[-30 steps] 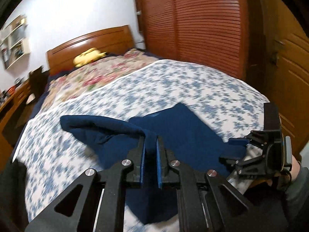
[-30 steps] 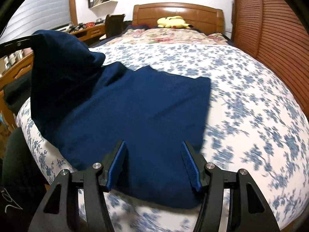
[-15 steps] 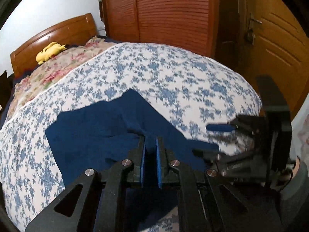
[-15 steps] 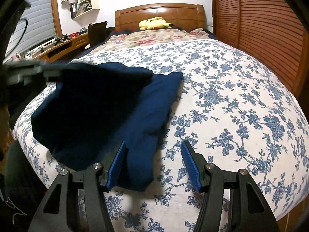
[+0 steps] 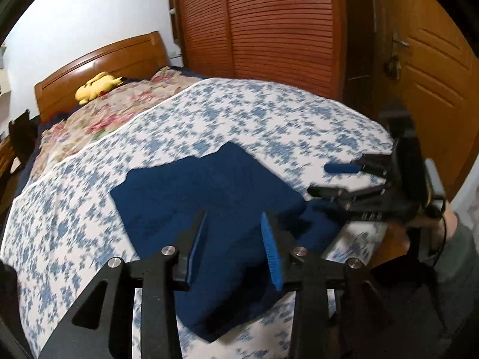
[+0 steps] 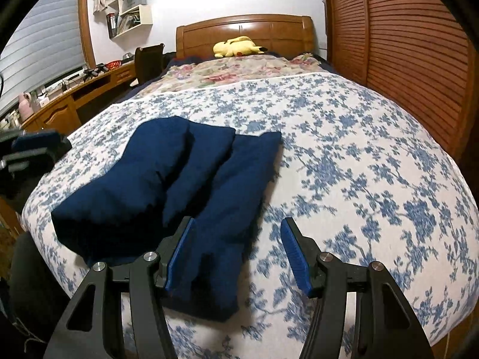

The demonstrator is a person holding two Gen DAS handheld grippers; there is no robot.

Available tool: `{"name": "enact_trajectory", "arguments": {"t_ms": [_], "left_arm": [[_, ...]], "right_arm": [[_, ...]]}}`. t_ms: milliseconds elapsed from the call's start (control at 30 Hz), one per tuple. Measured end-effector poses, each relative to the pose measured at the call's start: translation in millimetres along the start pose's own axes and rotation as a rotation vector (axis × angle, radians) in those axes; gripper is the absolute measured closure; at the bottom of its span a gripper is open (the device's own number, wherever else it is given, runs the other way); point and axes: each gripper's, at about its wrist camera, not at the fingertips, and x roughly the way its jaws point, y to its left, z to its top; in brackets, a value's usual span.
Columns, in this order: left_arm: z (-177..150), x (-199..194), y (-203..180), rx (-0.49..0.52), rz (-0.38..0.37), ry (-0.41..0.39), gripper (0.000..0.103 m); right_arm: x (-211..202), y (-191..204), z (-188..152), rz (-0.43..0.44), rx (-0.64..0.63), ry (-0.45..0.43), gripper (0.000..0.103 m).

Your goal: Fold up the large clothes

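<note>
A dark navy garment (image 6: 179,188) lies folded in layers on the blue-flowered bedspread (image 6: 359,164) near the bed's foot. It also shows in the left wrist view (image 5: 194,197). My left gripper (image 5: 235,248) is open and empty just above the garment's near part. My right gripper (image 6: 236,254) is open and empty, its left finger over the garment's right edge. The right gripper also shows in the left wrist view (image 5: 332,179), open, to the right of the garment.
A wooden headboard (image 6: 245,33) and a yellow plush toy (image 6: 236,46) are at the bed's far end. A slatted wooden wardrobe (image 6: 404,45) runs along the right. A desk (image 6: 74,92) stands at the left. A door (image 5: 434,74) is near the bed's foot.
My left gripper was shut on a raised part of the garment; it carried it across, laid it down and opened. The garment now lies folded. The right gripper stayed open.
</note>
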Motion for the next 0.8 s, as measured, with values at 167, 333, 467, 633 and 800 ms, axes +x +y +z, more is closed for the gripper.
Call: {"name": "enact_trajectory", "arguments": {"t_ms": [167,333,467,633,800], "left_arm": [[-23.7,7.0,25.4,-0.055,0.014,0.042,0.063],[-43.8,9.2,46.9,-0.103,0.032,0.057,0.05],[-57.3,9.5,62.2,-0.137,0.042,0.071,0.049],[-73.4,11.6,76.7,-0.174,0.049,0.088,0.049],[-84.1,15.4,84.0,-0.2,0.058,0.102,0.049]], "right_arm": [[6.6,21.4,11.4,0.026,-0.043,-0.017,0.042],[7.3,31.0,21.7,0.044,-0.043,-0.059,0.042],[9.4,33.5,24.1,0.053,-0.031,-0.078,0.042],[14.3,40.3,17.1,0.072,-0.059,-0.079,0.042],[31.1,44.3,15.2,0.12,-0.064,-0.022,0.042]]}}
